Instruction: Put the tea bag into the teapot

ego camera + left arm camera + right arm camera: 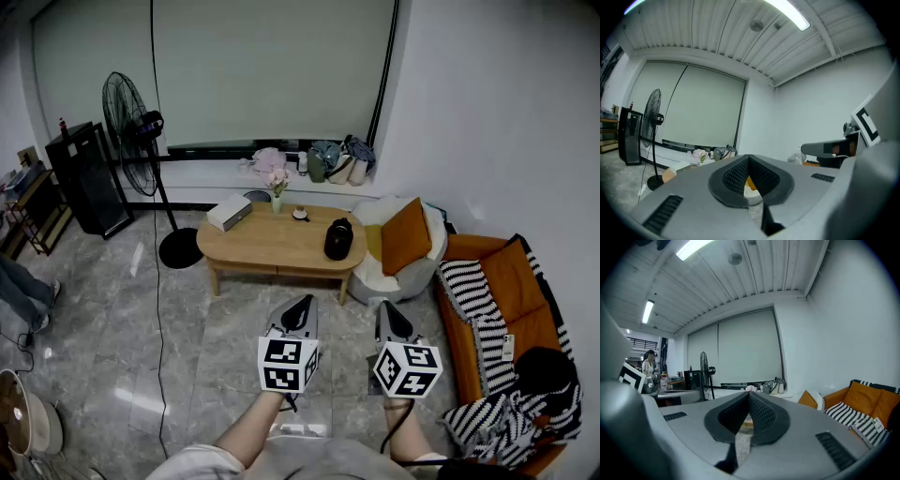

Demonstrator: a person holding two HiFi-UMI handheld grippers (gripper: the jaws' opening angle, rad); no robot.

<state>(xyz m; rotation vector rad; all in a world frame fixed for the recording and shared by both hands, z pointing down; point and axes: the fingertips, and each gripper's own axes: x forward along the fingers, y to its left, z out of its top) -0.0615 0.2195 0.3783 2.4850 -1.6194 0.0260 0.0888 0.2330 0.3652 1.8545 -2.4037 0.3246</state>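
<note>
A black teapot [338,239] stands near the right end of a low oval wooden table [262,248] across the room. A small round dark item [300,214] sits at the table's far edge; I cannot make out a tea bag. My left gripper [305,302] and right gripper [387,307] are held side by side over the floor, well short of the table. In the left gripper view the left gripper [748,157] has its jaws together at the tips with nothing between them. The right gripper [749,393] looks the same in its own view.
A white box [229,212] and a small vase of flowers [277,190] also stand on the table. A standing fan [141,131] is to its left, a beanbag with an orange cushion [405,236] and an orange sofa [506,300] to its right. A person's leg [23,295] shows far left.
</note>
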